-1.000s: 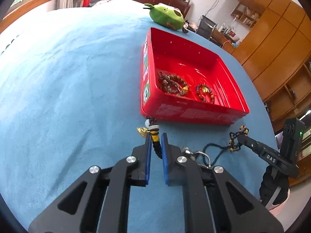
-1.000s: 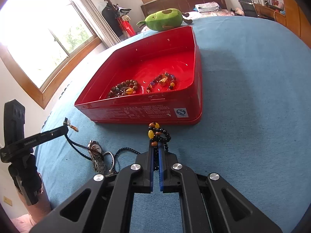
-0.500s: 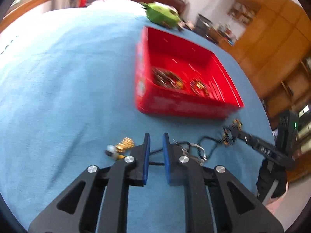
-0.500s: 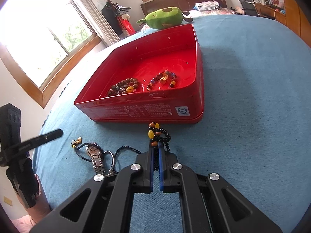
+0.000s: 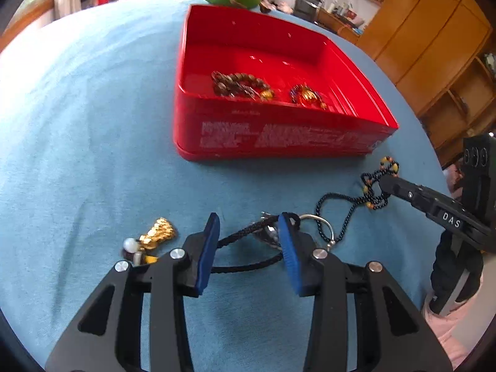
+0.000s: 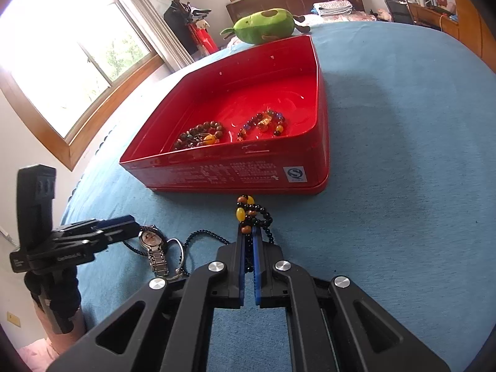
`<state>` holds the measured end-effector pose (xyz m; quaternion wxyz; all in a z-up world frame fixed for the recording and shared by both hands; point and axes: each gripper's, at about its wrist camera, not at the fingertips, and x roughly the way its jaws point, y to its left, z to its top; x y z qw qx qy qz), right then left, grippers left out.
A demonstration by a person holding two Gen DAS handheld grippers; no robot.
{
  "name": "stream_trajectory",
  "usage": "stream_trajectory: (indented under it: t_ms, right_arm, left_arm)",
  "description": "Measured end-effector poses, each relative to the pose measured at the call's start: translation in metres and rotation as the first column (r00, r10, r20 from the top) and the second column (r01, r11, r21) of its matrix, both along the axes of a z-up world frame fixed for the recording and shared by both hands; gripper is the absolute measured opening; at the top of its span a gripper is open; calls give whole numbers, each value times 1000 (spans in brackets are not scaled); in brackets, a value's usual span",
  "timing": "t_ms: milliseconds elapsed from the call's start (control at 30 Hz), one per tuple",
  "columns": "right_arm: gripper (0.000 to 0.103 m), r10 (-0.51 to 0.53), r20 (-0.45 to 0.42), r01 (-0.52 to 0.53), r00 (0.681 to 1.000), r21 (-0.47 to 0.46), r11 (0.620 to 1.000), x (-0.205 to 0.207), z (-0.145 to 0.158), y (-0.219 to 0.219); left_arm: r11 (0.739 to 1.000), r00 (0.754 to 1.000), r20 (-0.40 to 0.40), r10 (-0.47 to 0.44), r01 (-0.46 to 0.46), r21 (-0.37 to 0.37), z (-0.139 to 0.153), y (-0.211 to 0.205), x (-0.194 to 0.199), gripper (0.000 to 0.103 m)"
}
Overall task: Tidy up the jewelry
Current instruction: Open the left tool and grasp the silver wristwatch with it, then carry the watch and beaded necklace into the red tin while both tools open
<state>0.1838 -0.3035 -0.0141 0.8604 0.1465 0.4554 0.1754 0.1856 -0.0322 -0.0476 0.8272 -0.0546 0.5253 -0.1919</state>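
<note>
The left gripper (image 5: 248,226) has let go of the gold-charm cord (image 5: 156,235) and now gapes wide, cord on the blue cloth (image 5: 77,124) partly between its jaws. The right gripper (image 6: 247,232) stays clamped on the black bead necklace (image 6: 251,214) before the red box (image 6: 235,173).

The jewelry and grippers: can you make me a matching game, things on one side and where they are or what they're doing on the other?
Things:
1. brown bead bracelet
2. wristwatch
3. left gripper
4. right gripper

Places or states:
A. open above a black cord
B. inside the red tin
C. shut on the black bead necklace
D. lying on the blue cloth outside the tin

Pairs: 1-B, 2-D, 3-A, 4-C
</note>
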Motion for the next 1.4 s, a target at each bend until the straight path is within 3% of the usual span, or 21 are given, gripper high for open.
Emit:
stream_trajectory:
  t_ms: [100,267,433,667,933,1133,1167,1400]
  right_arm:
    - [4,-1,-6,1,1000,1,1000,0,-1,0]
    - [4,0,-6,0,1000,1,1000,1,-1,0]
    - [4,2,-5,-2,1000,2,1000,1,-1,0]
    - [4,8,1,-8,1000,7,1000,0,1,0]
    - [4,17,-1,-17,1000,7,1000,0,0,1]
    - [4,16,-4,-16,1000,9,1000,0,0,1]
    - [4,16,-6,-16,1000,10,1000,1,-1,0]
    - [4,22,-3,-22,1000,14,1000,1,-2,0]
  left_arm:
    - [1000,1000,-26,-2,1,-10,-7,-1,2,31]
    - [999,999,-14,33,-33,-19,3,7,-9,31]
    - [996,999,-24,23,-25,-91,16,7,-30,32]
    - [991,989,-130,68,-82,-103,-12,-3,-23,30]
    - [979,982,-141,129,-148,-139,-19,-2,-14,30]
    - [977,982,-123,143,-160,-142,-17,2,-20,21]
    - [975,983,-115,144,-161,-154,-15,2,-19,11]
    - [967,990,-110,90,-113,-228,-3,4,-32,6]
